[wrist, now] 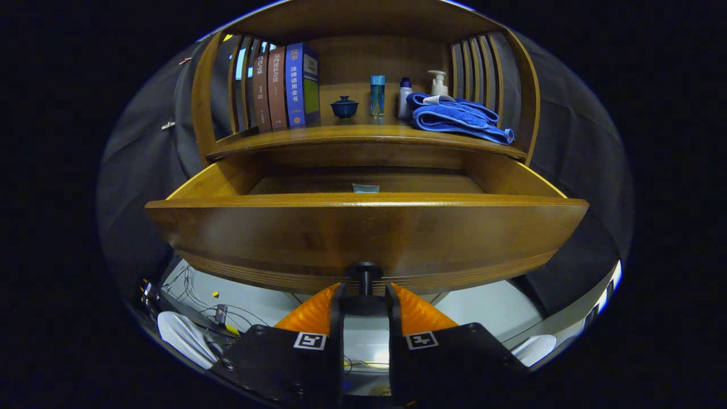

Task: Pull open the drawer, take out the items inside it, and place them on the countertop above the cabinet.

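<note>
Drawer (366, 227) stands pulled open — gripper (365, 295) fingers clamped on its black knob (366, 271). A small pale-blue item (365, 187) lies inside, beyond the front panel.

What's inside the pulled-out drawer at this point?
Inside the drawer, one small pale blue item lies on the floor toward the back. The drawer front hides the nearer floor. The hand-held gripper fingers flank the knob.

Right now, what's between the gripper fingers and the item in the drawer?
In the gripper view, the gripper is closed on the drawer knob. Between it and the small light-blue item on the drawer floor stands the drawer's front panel; beyond that, bare drawer floor.
</note>
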Available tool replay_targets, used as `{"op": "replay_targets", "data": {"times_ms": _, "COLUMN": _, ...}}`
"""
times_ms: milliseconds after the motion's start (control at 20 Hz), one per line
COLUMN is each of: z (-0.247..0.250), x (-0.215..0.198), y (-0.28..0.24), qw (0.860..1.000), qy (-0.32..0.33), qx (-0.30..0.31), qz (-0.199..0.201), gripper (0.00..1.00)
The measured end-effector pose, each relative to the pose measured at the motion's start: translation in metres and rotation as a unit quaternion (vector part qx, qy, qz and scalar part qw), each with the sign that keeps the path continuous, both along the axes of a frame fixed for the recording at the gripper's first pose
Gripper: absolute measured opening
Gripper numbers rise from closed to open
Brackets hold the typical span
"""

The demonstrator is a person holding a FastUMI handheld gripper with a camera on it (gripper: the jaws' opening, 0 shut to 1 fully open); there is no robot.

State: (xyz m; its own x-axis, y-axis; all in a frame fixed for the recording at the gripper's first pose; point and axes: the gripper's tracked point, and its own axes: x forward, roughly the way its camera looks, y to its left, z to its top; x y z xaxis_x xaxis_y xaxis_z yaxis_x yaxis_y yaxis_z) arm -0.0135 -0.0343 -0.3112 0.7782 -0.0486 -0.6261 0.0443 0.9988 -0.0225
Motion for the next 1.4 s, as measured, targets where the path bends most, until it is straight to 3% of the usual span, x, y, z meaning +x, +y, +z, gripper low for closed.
{"op": "replay_targets", "data": {"times_ms": 400, "z": -0.007, "x": -0.046, "y": -0.003, "qw": 1.000, "qy": 0.022, "qx": 0.002, "qz": -0.005, "gripper": 0.36}}
{"op": "replay_targets", "data": {"times_ms": 700, "z": -0.008, "x": -0.049, "y": -0.003, "qw": 1.000, "qy": 0.020, "qx": -0.005, "qz": -0.011, "gripper": 0.36}}
{"op": "replay_targets", "data": {"times_ms": 850, "z": 0.003, "x": -0.054, "y": -0.006, "qw": 1.000, "qy": 0.011, "qx": -0.001, "qz": -0.027, "gripper": 0.49}}
{"op": "replay_targets", "data": {"times_ms": 950, "z": 0.023, "x": -0.059, "y": -0.004, "qw": 0.999, "qy": -0.005, "qx": -0.021, "qz": -0.032, "gripper": 1.00}}
{"op": "replay_targets", "data": {"times_ms": 1200, "z": 0.092, "x": -0.050, "y": 0.017, "qw": 0.999, "qy": -0.049, "qx": -0.012, "qz": -0.020, "gripper": 0.98}}
{"op": "replay_targets", "data": {"times_ms": 1400, "z": 0.128, "x": -0.001, "y": 0.025, "qw": 0.999, "qy": -0.047, "qx": 0.017, "qz": -0.003, "gripper": 0.98}}
